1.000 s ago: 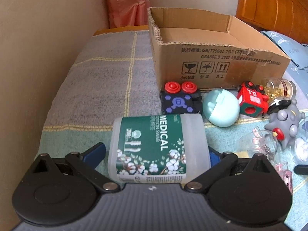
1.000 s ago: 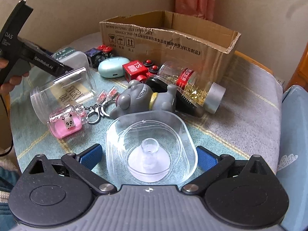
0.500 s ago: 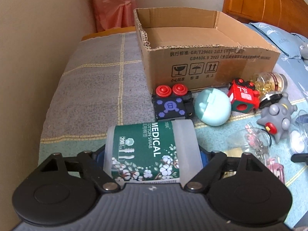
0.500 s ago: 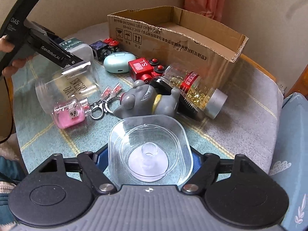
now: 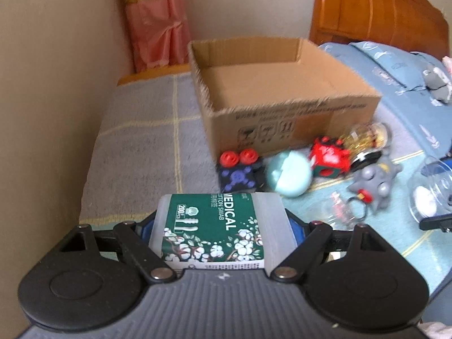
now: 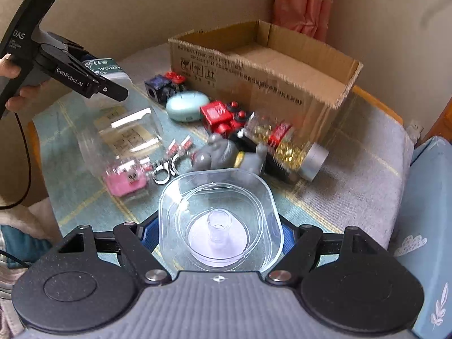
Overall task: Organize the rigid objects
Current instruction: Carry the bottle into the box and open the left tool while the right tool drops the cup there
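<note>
Jaws clamped both sides: left gripper [image 5: 223,226] grips the cotton swab box [image 5: 220,230], right gripper [image 6: 219,230] the clear container [image 6: 219,223]; cardboard box [image 5: 282,96] at twelve o'clock.

wrist views: close, angled down | shared: cardboard box [image 5: 282,99]

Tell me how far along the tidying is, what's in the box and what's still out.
Nothing looks done: the cardboard box shows only a bare floor. In hand: the left gripper is shut on the cotton swab box, the right gripper on the clear container. Left on the table: gray toy, red cube, capsule bottle, pink keychain, others.
</note>
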Demonstrator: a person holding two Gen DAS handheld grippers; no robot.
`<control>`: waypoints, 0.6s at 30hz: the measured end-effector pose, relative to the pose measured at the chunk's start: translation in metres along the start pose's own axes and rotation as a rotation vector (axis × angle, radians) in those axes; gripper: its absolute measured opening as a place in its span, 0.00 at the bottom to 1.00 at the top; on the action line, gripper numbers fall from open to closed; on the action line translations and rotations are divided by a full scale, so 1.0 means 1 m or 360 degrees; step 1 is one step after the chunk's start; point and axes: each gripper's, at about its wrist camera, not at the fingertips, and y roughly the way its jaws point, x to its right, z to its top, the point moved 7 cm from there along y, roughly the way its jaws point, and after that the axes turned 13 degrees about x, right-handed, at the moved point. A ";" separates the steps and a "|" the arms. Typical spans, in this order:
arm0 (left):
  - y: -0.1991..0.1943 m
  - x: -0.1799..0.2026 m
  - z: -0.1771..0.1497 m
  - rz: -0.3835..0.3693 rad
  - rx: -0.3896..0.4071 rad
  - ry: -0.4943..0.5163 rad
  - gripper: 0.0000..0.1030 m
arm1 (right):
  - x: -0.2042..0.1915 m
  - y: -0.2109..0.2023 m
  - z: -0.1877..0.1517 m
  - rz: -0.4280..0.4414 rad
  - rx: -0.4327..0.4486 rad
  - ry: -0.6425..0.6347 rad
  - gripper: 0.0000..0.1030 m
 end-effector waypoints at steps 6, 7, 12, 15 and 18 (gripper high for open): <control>-0.007 0.013 0.046 -0.0086 0.0113 0.0059 0.81 | 0.009 -0.009 0.038 -0.0010 0.0124 -0.0026 0.80; -0.005 0.015 0.055 -0.0103 0.0129 0.0062 0.81 | 0.012 -0.010 0.044 -0.0014 0.0145 -0.0025 0.80; 0.015 0.021 0.105 -0.0144 0.0233 0.0107 0.81 | 0.030 -0.011 0.079 -0.0109 0.0242 0.0019 0.79; 0.036 0.025 0.131 -0.0176 0.0251 0.0120 0.81 | 0.041 -0.009 0.096 -0.0123 0.0286 0.0033 0.79; 0.059 0.026 0.153 -0.0168 0.0265 0.0126 0.81 | 0.052 -0.003 0.110 -0.0135 0.0308 0.0041 0.80</control>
